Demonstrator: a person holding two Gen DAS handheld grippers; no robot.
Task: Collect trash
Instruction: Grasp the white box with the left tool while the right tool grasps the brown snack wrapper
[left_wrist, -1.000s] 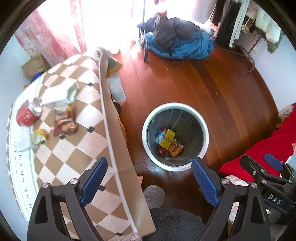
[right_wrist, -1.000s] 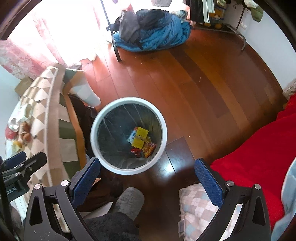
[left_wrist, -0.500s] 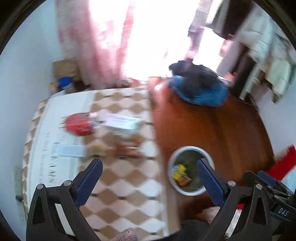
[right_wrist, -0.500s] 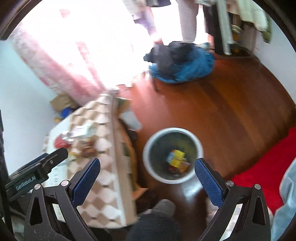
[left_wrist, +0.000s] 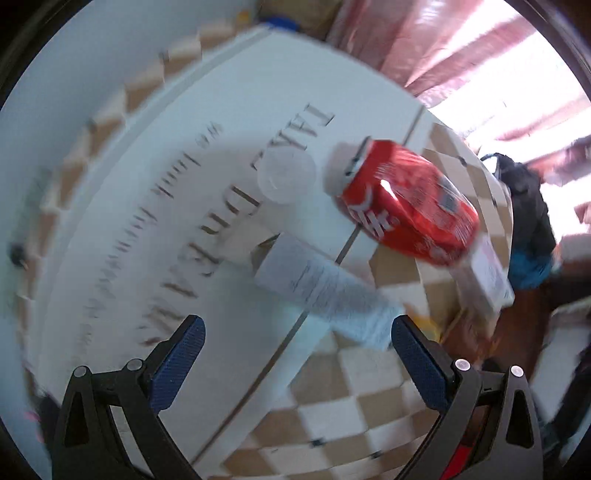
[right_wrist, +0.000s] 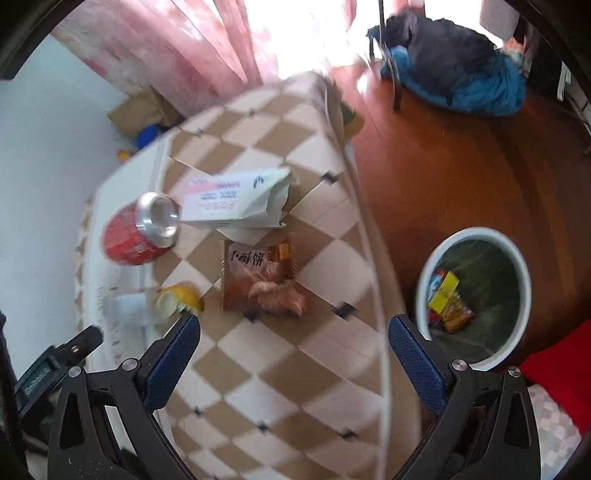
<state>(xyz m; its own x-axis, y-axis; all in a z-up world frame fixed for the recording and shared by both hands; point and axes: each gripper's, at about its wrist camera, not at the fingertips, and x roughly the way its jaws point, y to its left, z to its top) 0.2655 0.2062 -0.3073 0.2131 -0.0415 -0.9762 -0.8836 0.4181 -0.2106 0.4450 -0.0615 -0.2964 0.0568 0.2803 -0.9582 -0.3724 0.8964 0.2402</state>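
A red soda can (left_wrist: 410, 201) lies on its side on the checkered table (left_wrist: 351, 406), with a clear plastic lid (left_wrist: 286, 177) beside it and a pale blue-white packet (left_wrist: 325, 288) in front. My left gripper (left_wrist: 295, 354) is open and empty just short of the packet. In the right wrist view the can (right_wrist: 138, 230), a white carton (right_wrist: 236, 203), a brown snack bag (right_wrist: 262, 277) and a yellow peel (right_wrist: 179, 299) lie on the table. My right gripper (right_wrist: 293, 350) is open and empty above the table. The white trash bin (right_wrist: 476, 299) stands on the floor at right, holding wrappers.
The left gripper's body (right_wrist: 51, 365) shows at the right view's lower left. A red cushion (right_wrist: 554, 376) lies beside the bin. A blue and black clothes heap (right_wrist: 454, 62) sits on the wooden floor. Pink curtains (right_wrist: 177, 48) and a cardboard box (right_wrist: 142, 109) stand behind the table.
Both grippers have swung left from above the bin to over the table. The left one has dropped close to the can and packet. Both stay open.
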